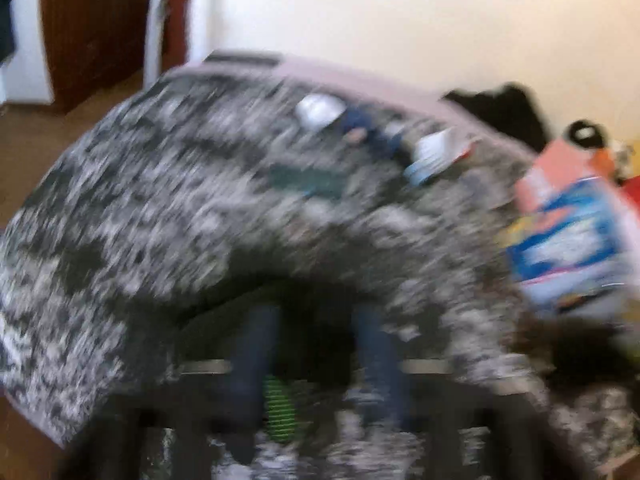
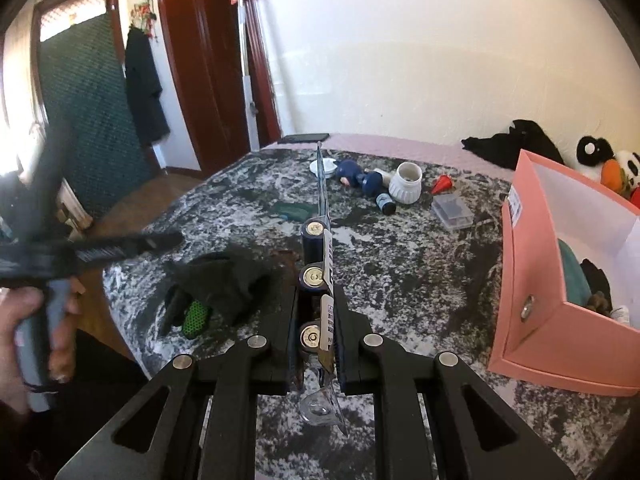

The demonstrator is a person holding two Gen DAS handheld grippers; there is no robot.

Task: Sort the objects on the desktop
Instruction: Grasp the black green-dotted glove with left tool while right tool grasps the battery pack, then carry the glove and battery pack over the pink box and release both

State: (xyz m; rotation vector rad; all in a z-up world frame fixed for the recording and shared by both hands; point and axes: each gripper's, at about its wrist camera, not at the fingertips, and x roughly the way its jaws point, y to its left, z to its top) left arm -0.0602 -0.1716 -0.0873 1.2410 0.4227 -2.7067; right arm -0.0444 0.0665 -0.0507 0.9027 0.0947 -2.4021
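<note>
I am holding a blister pack of batteries (image 2: 318, 280) in my right gripper (image 2: 316, 332), whose jaws are closed tight on the pack's lower part; three brass-capped cells are showing in a row up the middle of the right wrist view, and the clear plastic edge is reaching on toward twelve o'clock above the mottled grey tablecloth (image 2: 400, 280). At about three o'clock from the pack a pink box (image 2: 552, 320) is standing open on the cloth, with a teal thing and some dark things lying inside. At about nine o'clock a dark glove with a green patch (image 2: 216, 292) is lying crumpled on the cloth, and beyond it, at the left edge, a hand (image 2: 32, 320) is gripping the handle of my left gripper (image 2: 156, 242), which is showing only as a dark smear there. In the left wrist view everything is blurred, but the two dark fingers (image 1: 252, 360) are standing apart with nothing between them, so I am reading those jaws as open. Toward one o'clock, far across the cloth, a white ribbed jar (image 2: 406, 184), a blue figurine (image 2: 356, 178), a small dark bottle (image 2: 386, 204), a red cone (image 2: 442, 184), a clear plastic case (image 2: 454, 208) and a white round lid (image 2: 326, 168) are lying near one another. Plush toys (image 2: 608, 164) are sitting at two o'clock behind the box.
</note>
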